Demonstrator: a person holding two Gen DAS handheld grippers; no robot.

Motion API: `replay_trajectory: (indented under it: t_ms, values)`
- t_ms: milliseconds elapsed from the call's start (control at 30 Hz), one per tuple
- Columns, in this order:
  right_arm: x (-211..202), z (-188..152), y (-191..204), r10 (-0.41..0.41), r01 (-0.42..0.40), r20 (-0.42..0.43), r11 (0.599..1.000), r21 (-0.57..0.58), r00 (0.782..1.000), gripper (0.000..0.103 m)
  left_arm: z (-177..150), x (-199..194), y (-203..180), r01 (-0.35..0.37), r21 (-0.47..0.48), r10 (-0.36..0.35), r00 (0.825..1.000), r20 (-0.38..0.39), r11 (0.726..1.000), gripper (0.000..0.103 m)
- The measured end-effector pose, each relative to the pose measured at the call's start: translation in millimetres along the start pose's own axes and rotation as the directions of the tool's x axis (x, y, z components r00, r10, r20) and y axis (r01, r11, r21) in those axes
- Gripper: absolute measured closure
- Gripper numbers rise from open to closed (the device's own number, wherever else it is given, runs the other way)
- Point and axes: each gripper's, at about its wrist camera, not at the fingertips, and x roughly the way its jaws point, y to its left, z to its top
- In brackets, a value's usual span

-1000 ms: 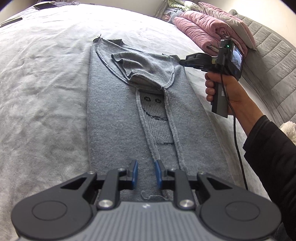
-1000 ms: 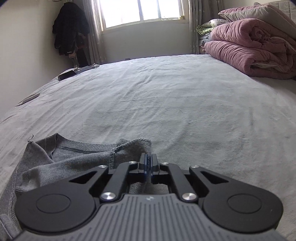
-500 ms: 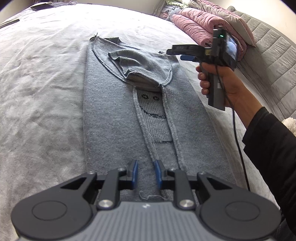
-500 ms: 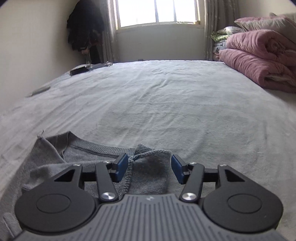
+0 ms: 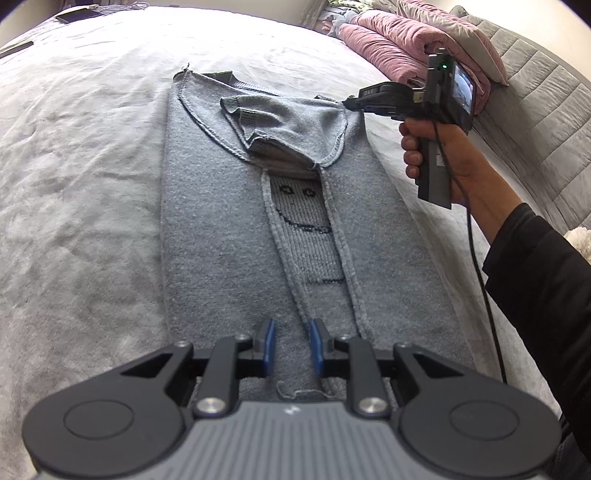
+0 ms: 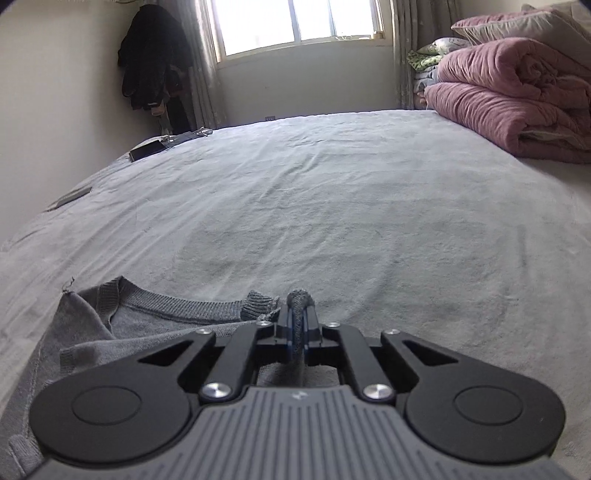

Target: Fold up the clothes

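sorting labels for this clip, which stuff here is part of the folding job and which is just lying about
Part of the job:
grey sweater
right gripper, shut on its shoulder edge
left gripper, at its hem

Lying about:
pink quilt
pillow
phone
hanging dark coat

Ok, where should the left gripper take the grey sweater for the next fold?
Probably the near hem, directly below the left gripper. Come in low from the near side, one finger sliding under the edge. The sweater lies flat on the bed as a long strip with both sides folded in, so only its free edges give the pads something to pinch.
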Motion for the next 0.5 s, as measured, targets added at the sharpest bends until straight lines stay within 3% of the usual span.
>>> replay_trajectory:
  t_ms: [233,333,400,467,500]
  values:
    - [14.7,-1.3,-24.3,0.043,-0.035,-0.051,0.988,0.151,0.998,0.097,1.7,3.6,-1.3,0.001,0.004,-0.001,1.000,-0.002,1.000,0.082]
    - [20.2,-10.4,-19.9,0.033,-0.024,-0.055,0.987,0.160,0.998,0.089,2.3,3.8,-2.5,0.001,0.007,-0.001,1.000,-0.002,1.000,0.081]
    - [9.5,-9.4,-14.0,-0.004,0.010,-0.048,0.993,0.122,0.999,0.078,2.7,4.4,-3.6,-0.002,0.011,0.002,1.000,0.000,1.000,0.081]
    - [-1.2,-8.4,-8.2,-0.041,0.044,-0.039,0.996,0.083,0.998,0.042,2.5,4.1,-3.6,-0.003,0.009,0.003,1.000,0.001,1.000,0.081]
    - [-6.5,-7.8,-5.3,-0.059,0.061,-0.033,0.996,0.064,0.998,0.041,2.3,3.2,-3.5,-0.004,0.008,0.004,1.000,0.004,1.000,0.081]
